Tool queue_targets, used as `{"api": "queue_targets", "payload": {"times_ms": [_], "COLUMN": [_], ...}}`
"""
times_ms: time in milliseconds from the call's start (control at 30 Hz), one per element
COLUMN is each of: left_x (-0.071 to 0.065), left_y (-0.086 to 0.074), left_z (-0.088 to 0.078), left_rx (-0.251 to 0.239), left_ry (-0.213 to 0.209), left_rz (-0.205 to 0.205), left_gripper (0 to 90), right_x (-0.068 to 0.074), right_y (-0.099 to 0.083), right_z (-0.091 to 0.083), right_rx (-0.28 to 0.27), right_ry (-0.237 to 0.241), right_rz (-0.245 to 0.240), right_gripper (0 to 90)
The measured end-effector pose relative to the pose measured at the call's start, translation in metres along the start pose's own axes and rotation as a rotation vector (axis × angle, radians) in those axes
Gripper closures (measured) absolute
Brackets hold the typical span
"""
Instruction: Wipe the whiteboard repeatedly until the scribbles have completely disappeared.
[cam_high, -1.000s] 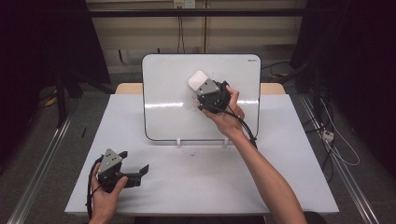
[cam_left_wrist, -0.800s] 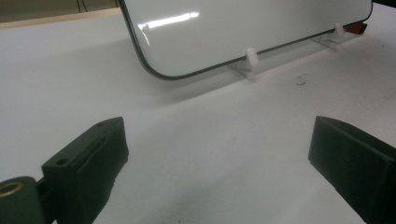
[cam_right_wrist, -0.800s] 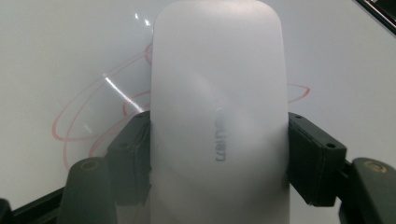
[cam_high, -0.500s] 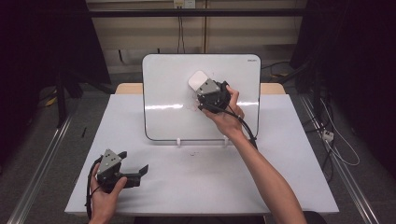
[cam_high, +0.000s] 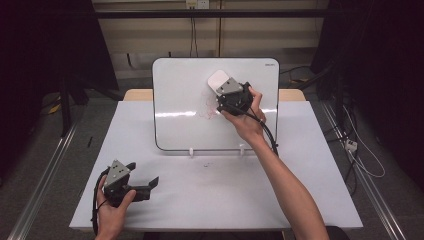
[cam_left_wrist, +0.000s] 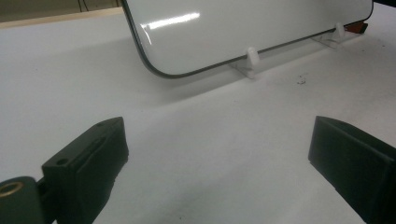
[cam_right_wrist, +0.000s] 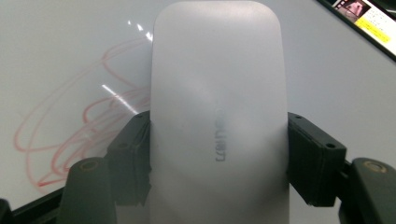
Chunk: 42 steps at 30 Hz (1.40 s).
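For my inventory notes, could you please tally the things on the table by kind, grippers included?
Whiteboard: 1
Whiteboard eraser: 1
White stand clips: 2
Grippers: 2, left gripper and right gripper
Total: 6

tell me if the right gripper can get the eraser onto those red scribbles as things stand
Probably yes. The right gripper is shut on the eraser, which sits at the whiteboard right beside the red scribbles, with nothing between them.
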<state>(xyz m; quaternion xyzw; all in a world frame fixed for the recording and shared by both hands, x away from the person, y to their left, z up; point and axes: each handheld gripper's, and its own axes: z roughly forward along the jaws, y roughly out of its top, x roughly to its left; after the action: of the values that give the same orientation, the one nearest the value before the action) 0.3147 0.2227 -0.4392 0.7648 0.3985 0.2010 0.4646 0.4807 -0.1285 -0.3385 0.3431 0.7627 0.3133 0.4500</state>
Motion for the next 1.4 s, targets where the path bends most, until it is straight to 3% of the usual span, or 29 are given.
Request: {"api": "queue_targets", "payload": {"times_ms": [100, 267, 600, 733, 933, 1033, 1400], "left_x": [0.000, -0.001, -0.002, -0.002, -0.002, -0.002, 0.000], "left_y": [-0.001, 0.000, 0.000, 0.000, 0.000, 0.000, 0.000], "left_z": [0.001, 0.002, 0.004, 0.003, 0.002, 0.002, 0.000], "left_rx": [0.004, 0.005, 0.013, 0.018, 0.012, 0.013, 0.006], "left_ry": [0.003, 0.000, -0.003, -0.002, 0.000, -0.001, 0.002], "left_rz": [-0.004, 0.006, 0.012, 0.017, 0.012, 0.013, 0.006], "left_gripper": [4.4, 4.5, 4.5, 4.5, 4.5, 4.5, 4.5], "right_x": [-0.006, 0.000, 0.025, 0.038, 0.055, 0.051, 0.036], "right_y": [0.000, -0.003, -0.012, -0.018, -0.019, -0.019, -0.008], "right_z": [0.000, 0.000, -0.003, -0.004, -0.006, -0.005, -0.001], "right_rx": [-0.005, -0.008, -0.017, -0.036, -0.034, -0.033, -0.029], "right_ry": [-0.010, -0.018, 0.007, 0.008, 0.037, 0.061, 0.051], "right_rz": [0.027, 0.028, -0.020, -0.006, -0.045, -0.034, -0.031], "right_gripper": [31.5, 31.6, 31.6, 31.6, 31.6, 31.5, 31.6]}}
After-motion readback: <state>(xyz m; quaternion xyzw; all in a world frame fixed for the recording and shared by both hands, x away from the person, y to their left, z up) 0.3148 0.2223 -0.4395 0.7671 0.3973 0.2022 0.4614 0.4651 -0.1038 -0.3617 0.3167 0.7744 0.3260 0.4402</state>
